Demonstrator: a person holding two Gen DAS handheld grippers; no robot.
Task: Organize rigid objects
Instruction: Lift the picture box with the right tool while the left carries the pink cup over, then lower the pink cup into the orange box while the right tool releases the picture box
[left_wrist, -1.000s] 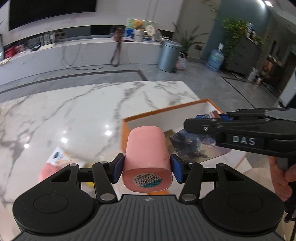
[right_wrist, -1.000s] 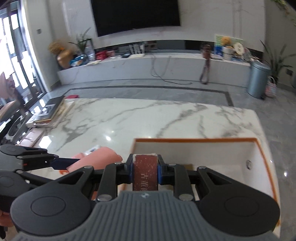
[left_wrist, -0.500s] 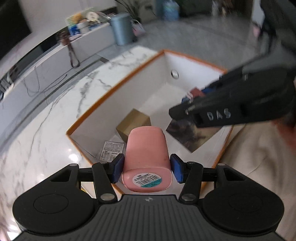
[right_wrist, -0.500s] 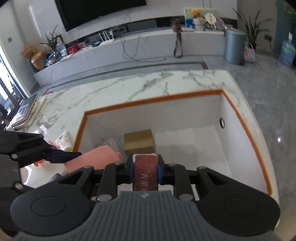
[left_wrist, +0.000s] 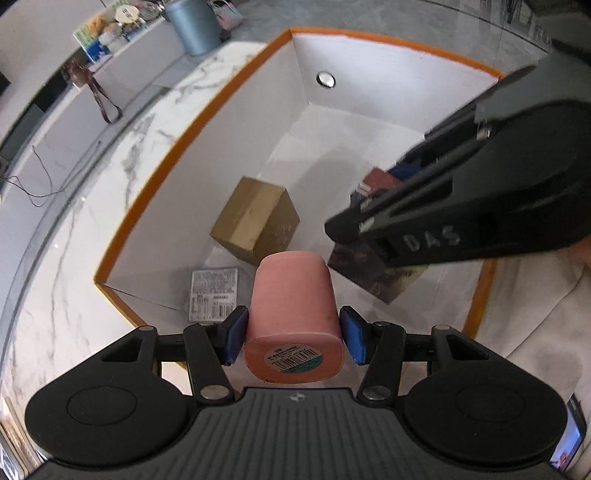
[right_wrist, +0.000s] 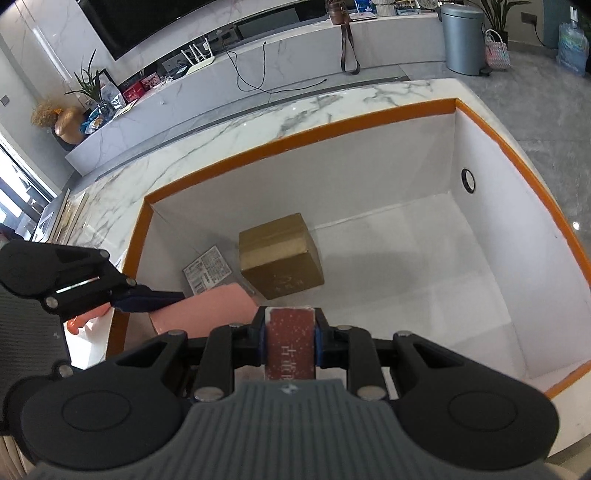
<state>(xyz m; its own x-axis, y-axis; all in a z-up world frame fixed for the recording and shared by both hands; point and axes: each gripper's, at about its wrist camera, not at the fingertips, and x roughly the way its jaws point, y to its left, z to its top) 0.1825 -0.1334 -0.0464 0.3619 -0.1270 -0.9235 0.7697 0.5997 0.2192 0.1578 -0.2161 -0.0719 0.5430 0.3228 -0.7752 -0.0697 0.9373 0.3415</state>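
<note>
Item, left side: left gripper (left_wrist: 291, 334), blue pads clamped on either flank of a pink cup (left_wrist: 293, 306), barcode label on its base facing the camera, mouth pointing away and down toward the bin floor. The cup hangs above the near corner of the orange-rimmed white bin (left_wrist: 155, 173), over a flat printed packet (left_wrist: 213, 294) lying on the floor there. Item, centre: brown cardboard box (right_wrist: 279, 256) resting on the bin floor, tilted on one edge, beside the packet; a dark picture card (left_wrist: 373, 275) lies near the bin's front wall. Item, right side: right gripper (right_wrist: 290, 341), jaws nearly closed and gripping a slim dark-red box (right_wrist: 291, 338) with pale lettering, held above the open floor to the right of the cardboard box. Handling note, as judgement: lower the cup clear of the cardboard box and packet before letting go, so it lands on bare floor and does not roll; set the red box down in the empty right half. Pose: both grippers angled steeply downward into the bin, the right one crossing in front of the left camera's view, close but apart.
</note>
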